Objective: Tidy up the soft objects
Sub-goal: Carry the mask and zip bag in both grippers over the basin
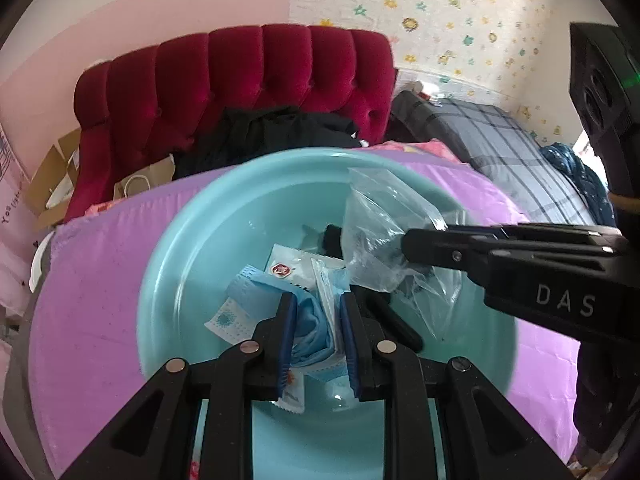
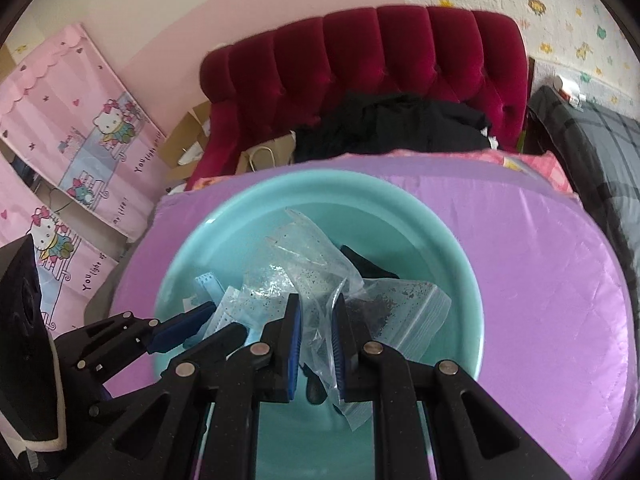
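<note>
Left gripper (image 1: 318, 328): clamped on crumpled light-blue face mask (image 1: 314, 332) | right gripper (image 2: 316, 334): clamped on clear plastic zip bag (image 2: 320, 280) | both items held over round turquoise plastic basin (image 1: 168, 264) | basin seated on purple quilted cover (image 2: 540, 272)

You could read "DAS" on the right gripper (image 1: 404, 246), and "You light" on the pink cartoon-cat panels (image 2: 80, 128) at far left.

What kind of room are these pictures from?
Most likely a lived-in bedroom. A red tufted headboard stands against the wall, cartoon flower wallpaper covers one side, and a purple quilt lies under the teal basin.
</note>
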### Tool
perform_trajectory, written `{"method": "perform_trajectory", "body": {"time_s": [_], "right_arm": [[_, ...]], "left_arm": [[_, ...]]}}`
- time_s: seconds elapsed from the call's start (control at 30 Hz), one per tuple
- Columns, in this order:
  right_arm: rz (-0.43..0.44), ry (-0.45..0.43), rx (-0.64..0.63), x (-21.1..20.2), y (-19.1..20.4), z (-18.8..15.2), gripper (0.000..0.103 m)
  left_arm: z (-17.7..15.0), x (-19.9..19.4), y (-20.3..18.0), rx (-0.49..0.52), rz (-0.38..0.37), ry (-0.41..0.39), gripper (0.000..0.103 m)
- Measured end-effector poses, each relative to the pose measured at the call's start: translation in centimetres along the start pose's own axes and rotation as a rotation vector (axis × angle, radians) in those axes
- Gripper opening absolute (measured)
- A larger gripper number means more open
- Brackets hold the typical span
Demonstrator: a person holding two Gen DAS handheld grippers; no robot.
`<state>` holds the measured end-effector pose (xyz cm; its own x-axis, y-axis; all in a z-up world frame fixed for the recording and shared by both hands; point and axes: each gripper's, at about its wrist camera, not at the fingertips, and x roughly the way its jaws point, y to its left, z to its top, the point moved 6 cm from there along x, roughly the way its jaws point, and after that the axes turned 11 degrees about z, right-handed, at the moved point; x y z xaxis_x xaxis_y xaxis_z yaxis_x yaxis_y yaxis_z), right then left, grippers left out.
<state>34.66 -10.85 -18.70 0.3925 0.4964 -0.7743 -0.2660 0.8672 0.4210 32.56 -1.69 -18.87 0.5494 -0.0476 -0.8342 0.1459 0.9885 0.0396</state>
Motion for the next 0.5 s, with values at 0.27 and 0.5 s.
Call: {"method": "perform_trajectory", "body": {"time_s": [0.27,0.5], "right_arm": [[-0.033,0.043,0.02,3.6,-2.2,-0.4,0.014],[-0.033,0.057,0.045,4.8,-3.1,-0.8,0.016]], "left_arm": [[-0.5,3.8,0.2,-0.001,0.018,0.051,0.024],[-0.8,4.7,-0.2,0.016,0.026,0.061,0.025]]}}
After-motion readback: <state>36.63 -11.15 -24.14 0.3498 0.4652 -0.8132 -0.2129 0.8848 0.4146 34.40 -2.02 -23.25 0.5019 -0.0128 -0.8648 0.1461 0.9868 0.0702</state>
